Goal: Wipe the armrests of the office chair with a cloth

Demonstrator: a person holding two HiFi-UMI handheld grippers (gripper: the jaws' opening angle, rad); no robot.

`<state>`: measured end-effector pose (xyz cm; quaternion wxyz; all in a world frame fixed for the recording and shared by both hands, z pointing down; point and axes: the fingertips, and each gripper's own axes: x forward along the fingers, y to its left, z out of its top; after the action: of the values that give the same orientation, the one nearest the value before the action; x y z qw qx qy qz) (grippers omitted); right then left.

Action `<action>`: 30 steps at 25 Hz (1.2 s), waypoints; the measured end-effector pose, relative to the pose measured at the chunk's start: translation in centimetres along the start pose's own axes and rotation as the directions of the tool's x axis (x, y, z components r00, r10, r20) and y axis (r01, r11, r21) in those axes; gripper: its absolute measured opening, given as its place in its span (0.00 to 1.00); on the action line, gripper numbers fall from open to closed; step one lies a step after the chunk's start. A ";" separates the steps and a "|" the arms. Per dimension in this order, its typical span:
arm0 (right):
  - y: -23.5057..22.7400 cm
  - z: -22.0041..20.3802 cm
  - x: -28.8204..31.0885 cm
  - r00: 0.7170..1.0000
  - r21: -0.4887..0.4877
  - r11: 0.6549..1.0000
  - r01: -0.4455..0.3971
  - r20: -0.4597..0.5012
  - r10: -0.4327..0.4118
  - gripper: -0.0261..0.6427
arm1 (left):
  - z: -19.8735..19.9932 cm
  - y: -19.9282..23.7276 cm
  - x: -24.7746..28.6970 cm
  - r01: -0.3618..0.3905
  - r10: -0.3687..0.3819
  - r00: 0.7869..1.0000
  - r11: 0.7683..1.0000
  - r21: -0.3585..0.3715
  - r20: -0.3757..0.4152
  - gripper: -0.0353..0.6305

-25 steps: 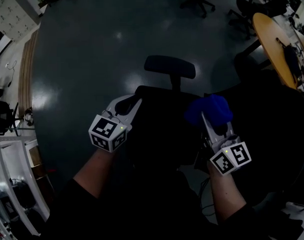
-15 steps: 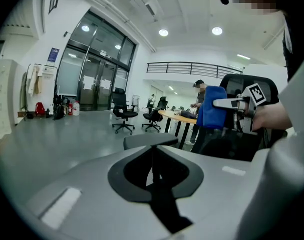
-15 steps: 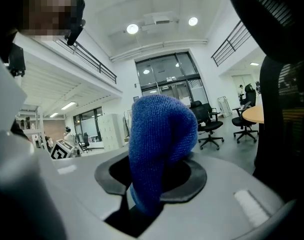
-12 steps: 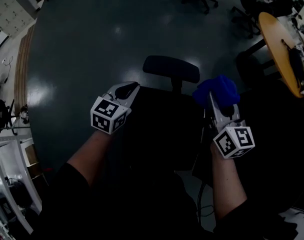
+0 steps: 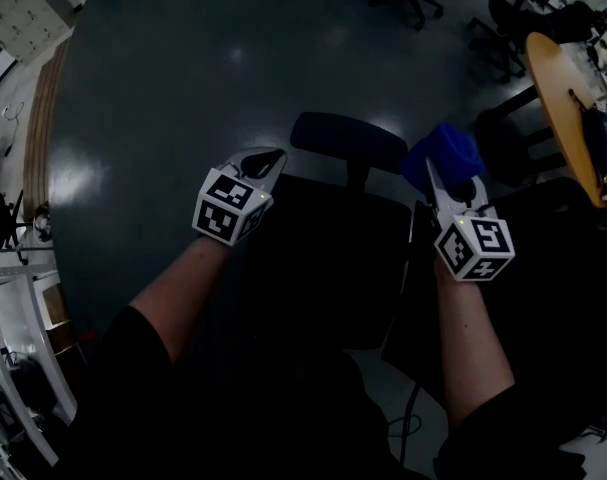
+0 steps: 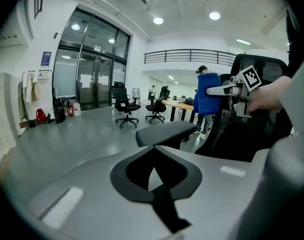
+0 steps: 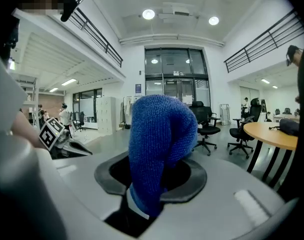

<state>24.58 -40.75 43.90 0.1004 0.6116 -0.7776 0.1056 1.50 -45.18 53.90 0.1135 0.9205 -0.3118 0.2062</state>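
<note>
Right gripper [image 5: 448,190] at 3 o'clock of the office chair [image 5: 323,258]. Its fingers are clenched on the blue cloth [image 5: 443,154], which is bunched up above them. Left gripper [image 5: 261,160] at chair's 9 o'clock, fingers pressed together on nothing, armrest [image 6: 167,133] close ahead.

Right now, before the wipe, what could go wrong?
1. Only a bit of the cloth is pinched in the right gripper. The rest bulges loose, so a dragging wipe may pull it out.
2. The left gripper is shut on nothing, not bracing the chair; pressed, the chair may turn away.
</note>
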 end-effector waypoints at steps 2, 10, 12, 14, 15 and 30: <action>-0.8 -0.5 1.1 1.000 -0.035 0.999 0.019 -0.022 -0.020 0.25 | -0.1 0.3 0.6 -0.001 0.001 1.000 1.000 0.011 -0.012 0.08; -4.4 -2.1 5.4 0.987 -0.173 0.981 0.084 -0.118 -0.105 0.24 | -1.3 1.7 2.7 0.000 0.006 0.997 0.997 0.079 -0.073 0.08; -5.1 -2.7 6.3 0.982 -0.201 0.976 0.089 -0.145 -0.119 0.24 | -1.6 1.8 3.0 0.000 0.007 0.996 0.996 0.084 -0.084 0.08; -5.5 -3.4 7.2 0.976 -0.224 0.971 0.085 -0.176 -0.126 0.24 | -1.8 1.9 3.2 0.001 0.007 0.996 0.996 0.088 -0.092 0.08; -5.5 -3.7 7.6 0.973 -0.233 0.969 0.079 -0.192 -0.126 0.24 | -1.9 1.9 3.3 0.002 0.007 0.996 0.996 0.089 -0.093 0.08; 0.4 -4.9 14.0 0.953 -0.277 0.960 -0.031 -0.297 -0.055 0.24 | -1.7 0.4 4.6 0.080 -0.065 0.992 0.986 0.145 -0.108 0.08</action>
<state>21.06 -52.28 52.53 0.3034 0.5730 -0.7564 0.0866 4.04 -47.29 57.51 0.0677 0.9253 -0.2555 0.2719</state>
